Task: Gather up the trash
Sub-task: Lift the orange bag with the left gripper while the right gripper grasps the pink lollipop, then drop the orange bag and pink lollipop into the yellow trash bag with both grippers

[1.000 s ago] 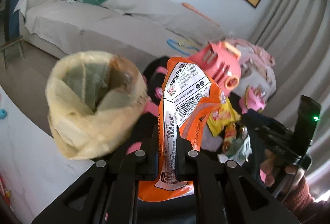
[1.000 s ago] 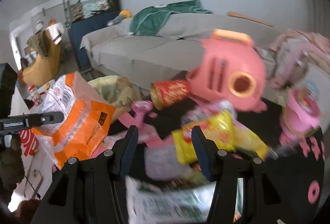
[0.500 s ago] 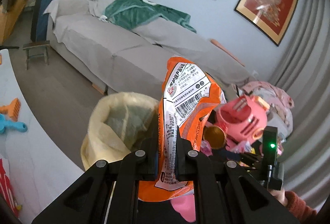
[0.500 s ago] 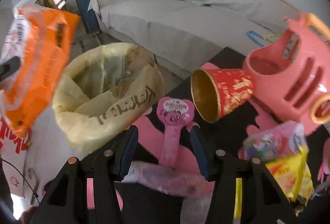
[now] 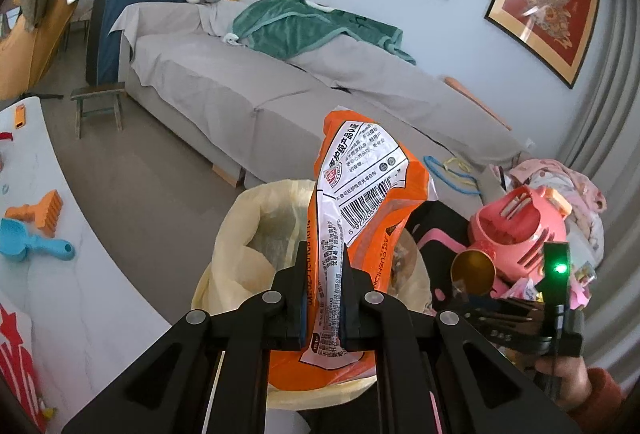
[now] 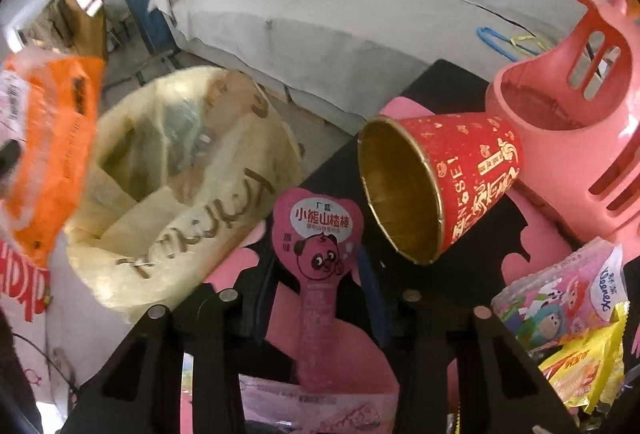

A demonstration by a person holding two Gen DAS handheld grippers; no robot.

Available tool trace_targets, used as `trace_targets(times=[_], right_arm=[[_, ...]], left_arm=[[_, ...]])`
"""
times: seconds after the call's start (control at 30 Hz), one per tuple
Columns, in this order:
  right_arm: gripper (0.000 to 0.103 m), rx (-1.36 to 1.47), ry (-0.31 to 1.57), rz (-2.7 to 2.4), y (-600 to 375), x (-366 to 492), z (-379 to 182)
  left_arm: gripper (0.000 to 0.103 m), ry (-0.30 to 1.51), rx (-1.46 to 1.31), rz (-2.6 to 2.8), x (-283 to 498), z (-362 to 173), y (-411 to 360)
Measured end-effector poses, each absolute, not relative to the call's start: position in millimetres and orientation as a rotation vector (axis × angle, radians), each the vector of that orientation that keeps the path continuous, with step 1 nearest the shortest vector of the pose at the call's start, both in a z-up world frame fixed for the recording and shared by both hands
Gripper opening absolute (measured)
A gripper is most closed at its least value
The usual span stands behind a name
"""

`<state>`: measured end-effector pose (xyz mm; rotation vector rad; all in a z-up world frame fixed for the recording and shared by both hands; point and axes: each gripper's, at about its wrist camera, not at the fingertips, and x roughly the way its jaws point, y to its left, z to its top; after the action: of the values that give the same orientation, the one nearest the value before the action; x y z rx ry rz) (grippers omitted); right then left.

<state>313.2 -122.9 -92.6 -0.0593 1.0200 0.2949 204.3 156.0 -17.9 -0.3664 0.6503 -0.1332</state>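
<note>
The left tongs stay clamped on one orange snack bag, now carried above the one yellow trash bag, so a drop looks near. The right tongs, open and empty, have closed in on one pink lollipop wrapper near the tabletop's edge, beside one red cup.

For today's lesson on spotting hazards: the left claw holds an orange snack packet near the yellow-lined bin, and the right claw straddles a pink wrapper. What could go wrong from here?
1. The tall orange plastic snack packet, pinched low by the left claw, may catch the floppy yellow bin liner rim and fall outside.
2. The open right claw, closing on the flat pink bear-print lollipop wrapper, might nudge the red paper cup lying on its side, which could roll.
</note>
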Motion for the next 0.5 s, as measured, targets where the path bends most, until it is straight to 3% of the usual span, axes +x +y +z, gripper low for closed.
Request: trace_targets(times=[0.5], right_arm=[[0.036,-0.052,0.798,0.365,-121,276,-2]], left_arm=[[0.01,0.595,-0.323,-0.141,193,12,143]])
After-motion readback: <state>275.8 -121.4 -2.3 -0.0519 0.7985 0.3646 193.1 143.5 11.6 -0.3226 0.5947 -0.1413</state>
